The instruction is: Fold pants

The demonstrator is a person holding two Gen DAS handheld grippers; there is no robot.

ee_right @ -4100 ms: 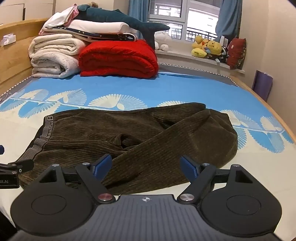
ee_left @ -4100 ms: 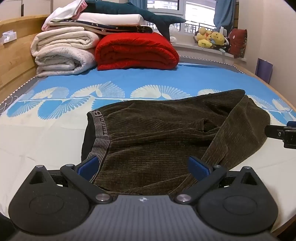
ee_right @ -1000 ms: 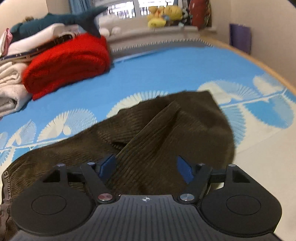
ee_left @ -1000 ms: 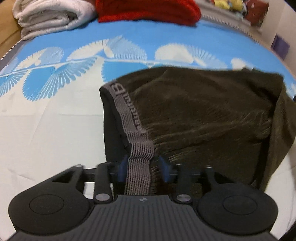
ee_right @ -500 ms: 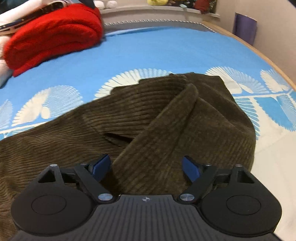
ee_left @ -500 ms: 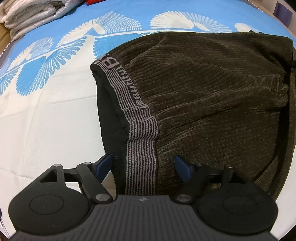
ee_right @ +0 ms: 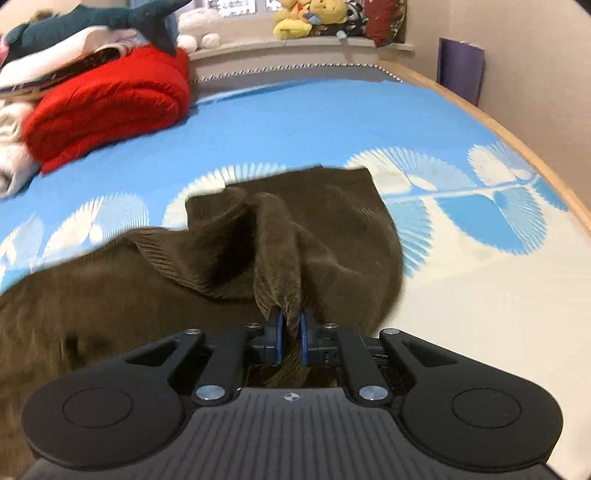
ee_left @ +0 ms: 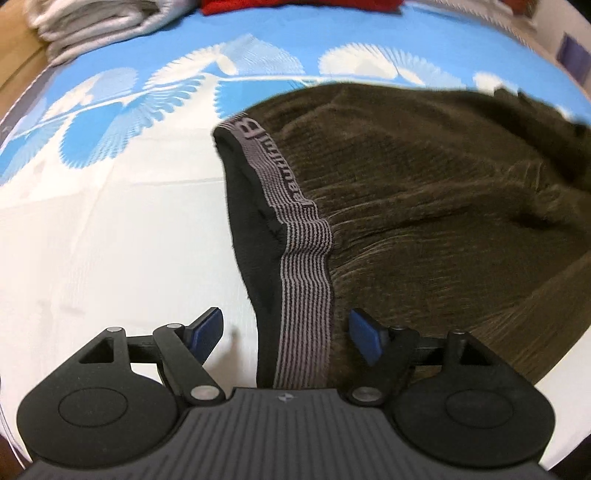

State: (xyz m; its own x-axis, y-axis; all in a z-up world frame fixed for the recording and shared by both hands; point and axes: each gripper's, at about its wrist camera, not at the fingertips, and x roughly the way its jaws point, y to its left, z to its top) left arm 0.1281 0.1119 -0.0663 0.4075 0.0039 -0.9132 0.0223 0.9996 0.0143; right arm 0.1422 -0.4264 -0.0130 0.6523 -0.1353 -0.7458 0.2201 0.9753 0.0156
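Dark brown corduroy pants (ee_left: 424,221) lie crumpled on the blue-and-white bed sheet (ee_left: 110,240). Their grey striped waistband (ee_left: 306,258) runs toward me and passes between the blue pads of my left gripper (ee_left: 286,328). That gripper is open and its pads stay clear of the band. In the right wrist view, the jaws of my right gripper (ee_right: 290,332) are closing. Its pads pinch a raised fold of a pant leg (ee_right: 277,251), and the cloth is pulled up into a ridge above the rest of the pants (ee_right: 351,229).
A folded red blanket (ee_right: 107,99) and white folded bedding (ee_left: 99,22) are stacked at the head of the bed, with a plush shark (ee_right: 110,18) on top. Plush toys (ee_right: 306,18) sit on the windowsill. The wooden bed edge (ee_right: 517,136) curves along the right.
My right gripper went from wide open over the pant leg to pinching a fold, which now stands up. My left gripper widened around the waistband and shifted a little.
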